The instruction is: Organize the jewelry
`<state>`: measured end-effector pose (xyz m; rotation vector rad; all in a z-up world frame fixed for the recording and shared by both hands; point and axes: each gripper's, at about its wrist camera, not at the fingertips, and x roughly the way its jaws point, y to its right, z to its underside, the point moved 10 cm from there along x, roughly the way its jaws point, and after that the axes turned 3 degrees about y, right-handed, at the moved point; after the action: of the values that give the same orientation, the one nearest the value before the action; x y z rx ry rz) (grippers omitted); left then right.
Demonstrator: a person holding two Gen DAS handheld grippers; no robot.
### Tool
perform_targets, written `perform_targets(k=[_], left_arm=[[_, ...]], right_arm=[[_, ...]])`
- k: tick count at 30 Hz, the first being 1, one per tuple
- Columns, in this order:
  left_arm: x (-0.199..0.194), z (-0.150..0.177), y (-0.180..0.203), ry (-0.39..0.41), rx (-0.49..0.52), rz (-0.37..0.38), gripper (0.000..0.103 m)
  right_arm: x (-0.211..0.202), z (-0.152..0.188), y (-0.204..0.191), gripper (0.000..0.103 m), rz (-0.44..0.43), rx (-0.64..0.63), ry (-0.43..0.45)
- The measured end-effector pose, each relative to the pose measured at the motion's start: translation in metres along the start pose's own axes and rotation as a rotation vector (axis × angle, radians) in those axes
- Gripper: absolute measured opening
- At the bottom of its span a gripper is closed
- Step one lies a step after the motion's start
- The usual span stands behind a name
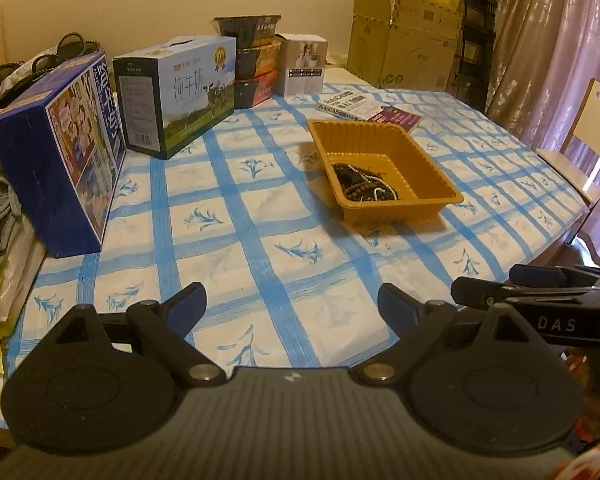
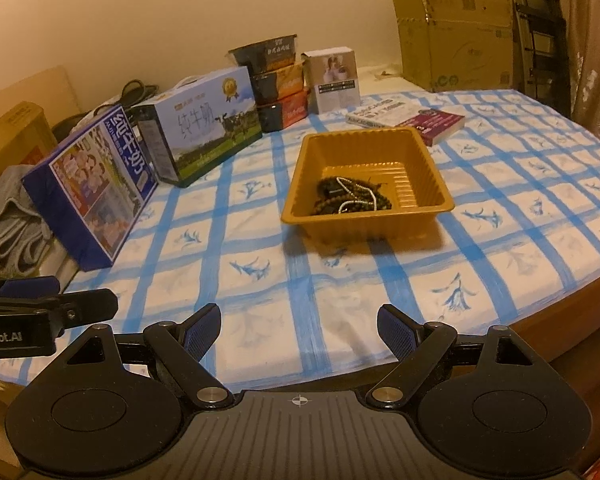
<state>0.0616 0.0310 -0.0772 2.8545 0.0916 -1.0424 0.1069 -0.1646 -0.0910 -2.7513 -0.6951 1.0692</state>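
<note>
My left gripper (image 1: 291,304) spread wide, nothing between jaws. My right gripper (image 2: 299,328) same (both low over near table edge). Jewelry (image 2: 350,196) tangled in orange tray (image 2: 428,168) mid-table on blue-checked cloth (image 2: 260,304), well apart from my 2 grippers.

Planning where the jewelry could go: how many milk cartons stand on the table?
2: the dark blue carton at the left edge, the light blue carton just behind it.

A tangle of dark bead strings and silver chains, the jewelry (image 1: 363,183), lies heaped in the orange plastic tray (image 1: 436,168) on the table.
</note>
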Motion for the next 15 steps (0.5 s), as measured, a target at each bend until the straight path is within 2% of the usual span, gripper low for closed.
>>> perform_targets(k=[15], left_arm=[[0.014, 0.006, 0.004, -0.029, 0.012, -0.002, 0.092]], right_arm=[[0.001, 0.001, 0.006, 0.085, 0.000, 0.021, -0.009]])
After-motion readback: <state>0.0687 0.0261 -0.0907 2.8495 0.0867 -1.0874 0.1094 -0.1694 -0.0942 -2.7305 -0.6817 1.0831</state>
